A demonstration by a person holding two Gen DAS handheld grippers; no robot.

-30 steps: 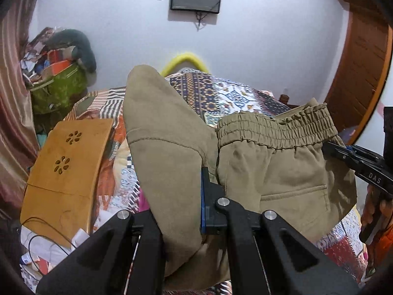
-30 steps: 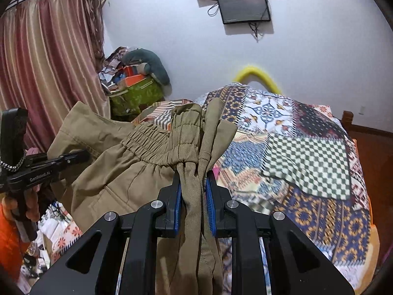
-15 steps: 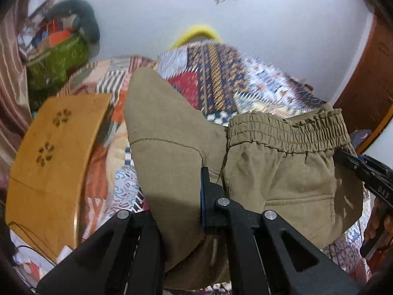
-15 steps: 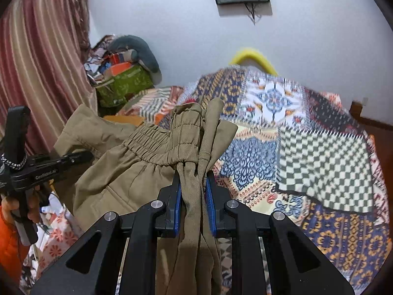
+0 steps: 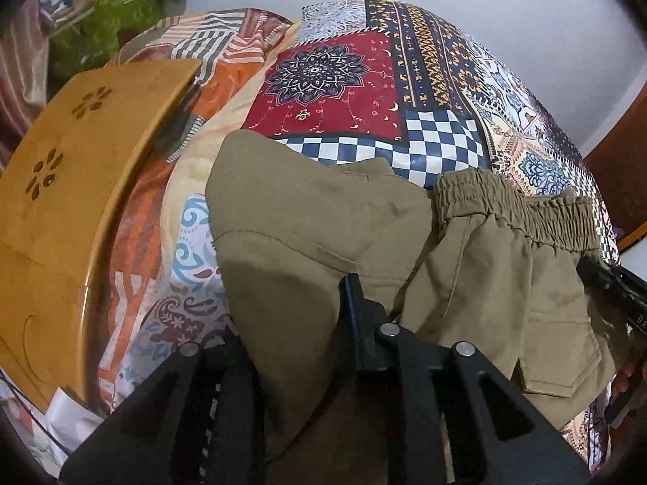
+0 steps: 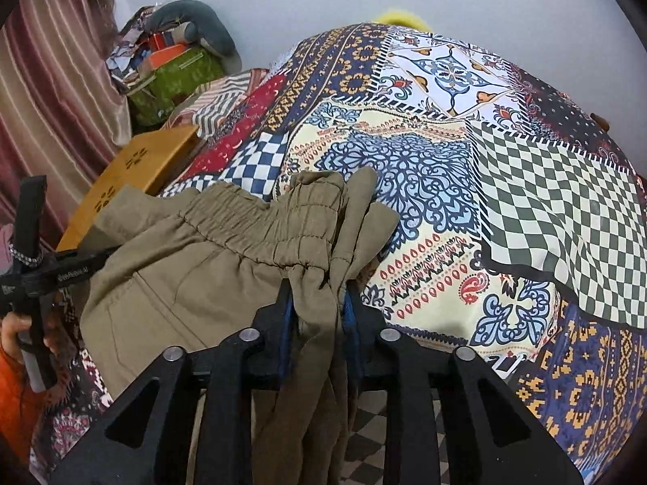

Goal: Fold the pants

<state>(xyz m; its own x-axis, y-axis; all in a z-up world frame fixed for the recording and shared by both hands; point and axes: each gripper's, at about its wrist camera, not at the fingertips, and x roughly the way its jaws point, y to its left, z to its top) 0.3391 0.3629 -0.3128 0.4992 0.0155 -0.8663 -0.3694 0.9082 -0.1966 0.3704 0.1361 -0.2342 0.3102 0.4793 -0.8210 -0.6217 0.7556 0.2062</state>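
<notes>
A: Khaki pants (image 5: 307,242) hang between the two grippers, above the bed (image 5: 335,76) with its patchwork cover.

B: Left gripper (image 5: 307,311)?

A: Its jaws are pressed onto a folded leg section of the pants. Cloth drapes over the left finger and hides it; the right finger, with a blue pad, shows against the fabric.

B: Right gripper (image 6: 317,303)?

A: Its jaws pinch a bunched end of the elastic waistband (image 6: 259,226). Gathered cloth runs down between the blue pads and out below them.

B: Position of the garment?

A: From the left wrist view, the leg fold sits left, the waistband (image 5: 525,210) and a flap pocket (image 5: 558,355) sit right. The other gripper enters at the right edge, at the waistband's end. From the right wrist view, the pants (image 6: 182,279) spread leftward towards the other gripper, held in a hand (image 6: 16,335) at the left edge.

B: Surroundings?

A: A wooden board (image 5: 81,186) with flower cut-outs lies at the bed's left side. A green box (image 6: 178,76) and a grey cushion (image 6: 198,20) sit by the wall, next to a striped curtain (image 6: 56,81).
</notes>
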